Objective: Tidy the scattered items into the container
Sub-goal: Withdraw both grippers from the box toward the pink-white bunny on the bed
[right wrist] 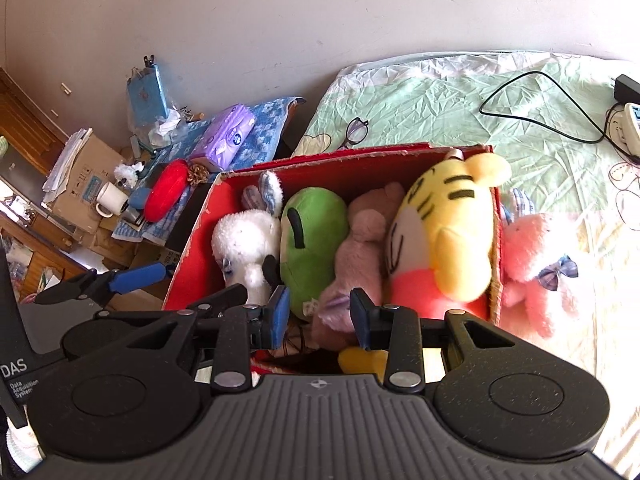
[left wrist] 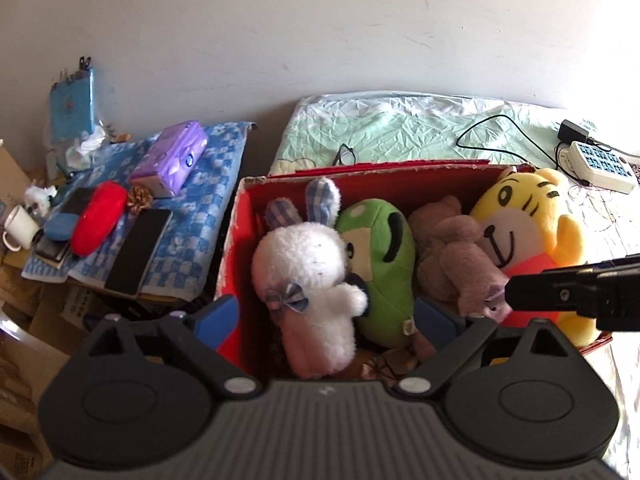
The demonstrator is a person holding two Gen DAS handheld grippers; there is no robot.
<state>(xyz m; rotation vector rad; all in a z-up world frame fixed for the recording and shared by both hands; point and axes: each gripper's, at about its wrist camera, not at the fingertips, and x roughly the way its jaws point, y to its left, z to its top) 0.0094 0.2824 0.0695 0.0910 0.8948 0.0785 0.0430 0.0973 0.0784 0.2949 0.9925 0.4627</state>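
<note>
**Four soft toys packed in the red box, a pink one beside it**

At the far left of the left wrist view, a white mug point(left wrist: 19, 227) stands among clutter, next to a blue checked towel point(left wrist: 208, 216) that carries a red case point(left wrist: 98, 218), a dark phone point(left wrist: 138, 252) and a purple tissue pack point(left wrist: 170, 158). A pair of glasses point(left wrist: 345, 155) lies on the green sheet point(left wrist: 404, 128) just behind the box.

The red box point(left wrist: 236, 236) fills the middle of both views. Inside it, from left to right, sit a white rabbit point(left wrist: 304, 276), a green plush point(left wrist: 384, 264), a brown bear point(left wrist: 452, 256) and a yellow tiger point(left wrist: 528, 224), all pressed side by side. In the right wrist view the tiger leans against the box's right wall.

The left gripper point(left wrist: 326, 312) hovers at the lower centre of its view above the near edge of the box, its blue-padded fingers point(left wrist: 222, 316) wide apart, with nothing between them. The right gripper point(right wrist: 318, 318) is low in its own view over the near end of the box, fingers point(right wrist: 280, 316) parted with the bear's lavender foot showing in the gap; I cannot tell whether they touch it.

At the right of the right wrist view, a pink rabbit point(right wrist: 540, 264) lies on the sheet just outside the box's right wall. In the upper right, a black cable point(right wrist: 536, 108) loops toward a white power strip point(right wrist: 632, 126).
</note>
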